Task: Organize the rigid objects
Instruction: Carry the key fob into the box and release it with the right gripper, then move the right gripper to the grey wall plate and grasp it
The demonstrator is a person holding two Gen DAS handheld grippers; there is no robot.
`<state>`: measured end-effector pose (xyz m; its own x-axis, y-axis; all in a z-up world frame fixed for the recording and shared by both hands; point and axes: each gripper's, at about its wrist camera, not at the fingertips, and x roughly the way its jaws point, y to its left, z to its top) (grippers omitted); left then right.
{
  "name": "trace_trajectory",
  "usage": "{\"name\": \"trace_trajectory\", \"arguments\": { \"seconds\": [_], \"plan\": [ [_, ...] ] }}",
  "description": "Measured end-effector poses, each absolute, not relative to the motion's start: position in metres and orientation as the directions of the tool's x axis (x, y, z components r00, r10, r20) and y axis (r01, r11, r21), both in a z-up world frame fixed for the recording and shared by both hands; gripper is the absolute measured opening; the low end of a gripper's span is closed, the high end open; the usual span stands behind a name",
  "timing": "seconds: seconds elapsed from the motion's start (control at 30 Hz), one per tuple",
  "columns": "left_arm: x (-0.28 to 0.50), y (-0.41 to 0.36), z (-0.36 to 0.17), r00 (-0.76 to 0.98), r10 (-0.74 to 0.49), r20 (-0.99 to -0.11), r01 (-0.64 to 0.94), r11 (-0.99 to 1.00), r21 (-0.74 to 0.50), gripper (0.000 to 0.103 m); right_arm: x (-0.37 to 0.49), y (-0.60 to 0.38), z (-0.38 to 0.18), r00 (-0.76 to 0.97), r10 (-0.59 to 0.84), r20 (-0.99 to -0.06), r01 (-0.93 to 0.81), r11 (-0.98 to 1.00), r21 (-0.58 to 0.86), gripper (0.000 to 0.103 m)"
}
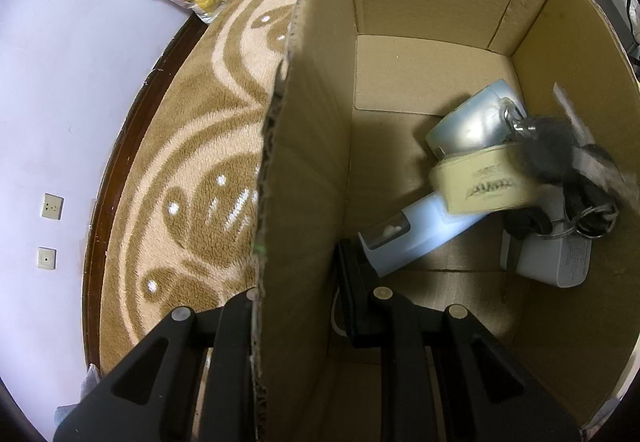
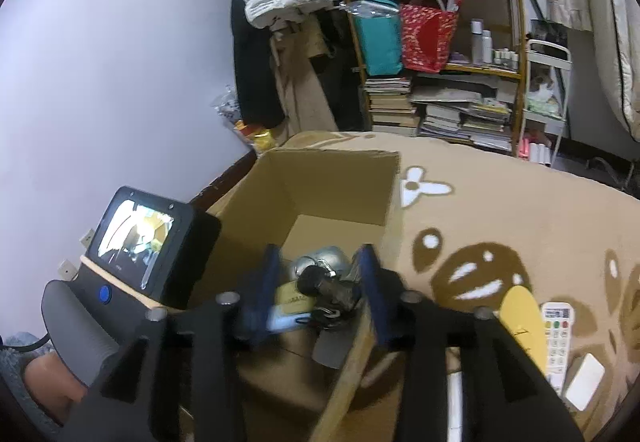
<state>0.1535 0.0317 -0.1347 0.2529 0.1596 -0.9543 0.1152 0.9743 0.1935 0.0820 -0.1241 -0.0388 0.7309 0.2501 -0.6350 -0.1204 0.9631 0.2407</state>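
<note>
The left tool (image 1: 296,298) reaches down at the cardboard box (image 1: 420,2), its fingers clamped on the box's side wall, one inside and one outside. The right tool (image 2: 320,282) hovers above the open box, fingers spread wide and empty; a blurred bunch of keys (image 2: 332,292) lies between them, over a yellow tin (image 1: 484,182) and a pale blue bottle (image 1: 424,238). A remote (image 2: 556,338) lies on the carpet (image 2: 500,210) to its right.

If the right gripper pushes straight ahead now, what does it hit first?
Most likely the dark keychain bundle between the open jaws of the right gripper, atop the pile in the cardboard box. Depth is unclear; the silver rounded object sits just beyond.
</note>
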Motion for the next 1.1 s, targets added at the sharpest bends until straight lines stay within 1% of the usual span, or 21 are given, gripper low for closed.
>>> {"name": "trace_trajectory", "arguments": {
  "seconds": [0.07,0.1,0.13,0.17,0.27,0.37,0.5,0.63,1.03,1.1],
  "plan": [
    [0.153,0.032,-0.135,0.254,0.161,-0.954,0.116,0.974,0.195,0.019,0.078,-0.133,-0.034,0.743,0.239,-0.625,-0.1,0.963,0.25,0.075],
    [0.154,0.032,-0.135,0.254,0.162,-0.953,0.118,0.973,0.197,0.019,0.076,-0.138,-0.033,0.749,0.231,-0.621,-0.086,0.963,0.255,0.08],
    [0.153,0.032,-0.135,0.255,0.163,-0.953,0.117,0.973,0.197,0.019,0.076,-0.145,-0.032,0.75,0.22,-0.624,-0.067,0.964,0.259,0.09],
    [0.154,0.032,-0.135,0.254,0.162,-0.953,0.115,0.974,0.196,0.019,0.075,-0.15,-0.032,0.751,0.211,-0.626,-0.053,0.964,0.262,0.095],
    [0.153,0.033,-0.136,0.255,0.162,-0.953,0.114,0.974,0.196,0.019,0.075,-0.171,-0.033,0.748,0.168,-0.642,0.008,0.965,0.262,0.102],
    [0.152,0.033,-0.136,0.256,0.16,-0.953,0.114,0.974,0.194,0.019,0.074,-0.189,-0.037,0.729,0.137,-0.671,0.044,0.968,0.247,0.103],
    [0.152,0.032,-0.135,0.256,0.164,-0.953,0.116,0.973,0.199,0.019,0.069,-0.202,-0.05,0.703,0.082,-0.707,0.08,0.978,0.193,0.103],
    [0.151,0.031,-0.135,0.256,0.166,-0.952,0.118,0.972,0.201,0.019,0.065,-0.211,-0.07,0.643,0.072,-0.762,0.105,0.978,0.182,0.103],
    [0.149,0.025,-0.135,0.26,0.175,-0.95,0.125,0.969,0.213,0.019,0.056,-0.216,-0.12,0.545,0.057,-0.836,0.13,0.98,0.152,0.103],
    [0.148,0.024,-0.135,0.26,0.175,-0.95,0.124,0.969,0.213,0.019,0.056,-0.215,-0.124,0.534,0.072,-0.842,0.124,0.979,0.162,0.103]
  ]
}}
